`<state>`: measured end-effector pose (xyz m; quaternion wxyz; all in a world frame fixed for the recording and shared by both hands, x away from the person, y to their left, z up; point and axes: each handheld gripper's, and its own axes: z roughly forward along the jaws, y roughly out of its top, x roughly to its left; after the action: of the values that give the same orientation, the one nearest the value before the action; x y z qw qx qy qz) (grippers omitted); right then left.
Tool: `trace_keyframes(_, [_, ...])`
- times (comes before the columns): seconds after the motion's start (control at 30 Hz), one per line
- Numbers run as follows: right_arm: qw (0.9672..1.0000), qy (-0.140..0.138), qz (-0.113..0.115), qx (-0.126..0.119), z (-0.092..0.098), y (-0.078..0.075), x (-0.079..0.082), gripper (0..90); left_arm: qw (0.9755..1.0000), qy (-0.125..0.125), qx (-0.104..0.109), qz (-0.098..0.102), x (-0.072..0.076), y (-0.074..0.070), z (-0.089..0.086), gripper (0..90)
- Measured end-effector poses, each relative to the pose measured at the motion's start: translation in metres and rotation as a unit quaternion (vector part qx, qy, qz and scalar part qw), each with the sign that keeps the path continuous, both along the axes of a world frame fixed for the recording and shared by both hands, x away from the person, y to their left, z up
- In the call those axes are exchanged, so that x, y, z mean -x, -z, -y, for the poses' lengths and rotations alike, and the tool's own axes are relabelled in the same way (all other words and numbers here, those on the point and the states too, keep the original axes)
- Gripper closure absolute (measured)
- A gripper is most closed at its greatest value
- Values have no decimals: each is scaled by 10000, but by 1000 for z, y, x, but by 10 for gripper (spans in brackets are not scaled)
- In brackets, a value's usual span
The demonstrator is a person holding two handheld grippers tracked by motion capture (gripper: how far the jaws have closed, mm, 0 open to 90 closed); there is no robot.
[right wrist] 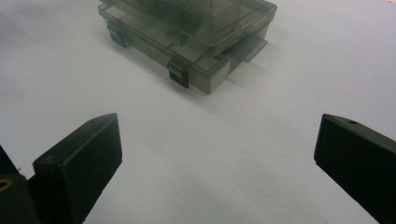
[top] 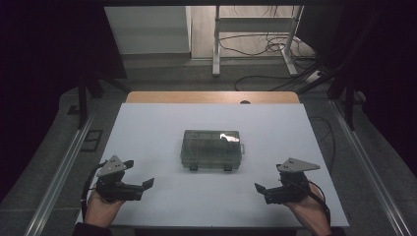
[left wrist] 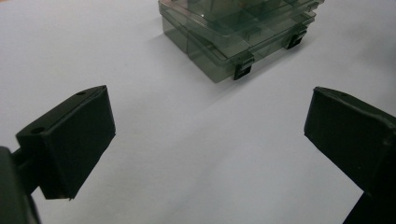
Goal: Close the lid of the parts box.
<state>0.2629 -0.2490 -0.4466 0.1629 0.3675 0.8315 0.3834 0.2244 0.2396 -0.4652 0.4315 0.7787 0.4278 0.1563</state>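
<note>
A smoky clear plastic compartment box [top: 211, 149] lies shut in the middle of the white table top [top: 162, 128], its two black latches facing the person. The same box [left wrist: 238, 32] sits ahead of my left gripper [left wrist: 208, 135], whose jaws stand wide apart with nothing between them. The box [right wrist: 191, 32] also lies ahead of my right gripper [right wrist: 217, 154], open and empty too. In the high view the left gripper [top: 142, 184] rests near the front left of the table and the right gripper [top: 260, 189] near the front right, both pointing inward, each held by a hand.
The white top lies on a wooden table whose far edge [top: 211, 97] shows behind it. Metal rails [top: 59, 172] run along both sides. A desk frame [top: 255, 34] and loose cables [top: 265, 46] lie on the floor beyond.
</note>
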Motion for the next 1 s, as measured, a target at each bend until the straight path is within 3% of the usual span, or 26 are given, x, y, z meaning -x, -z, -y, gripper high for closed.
trace_keyframes(1.0, [9992,369,154,65,34,-4,30,0,9984,-435,-99,338,36,-1,-28,22])
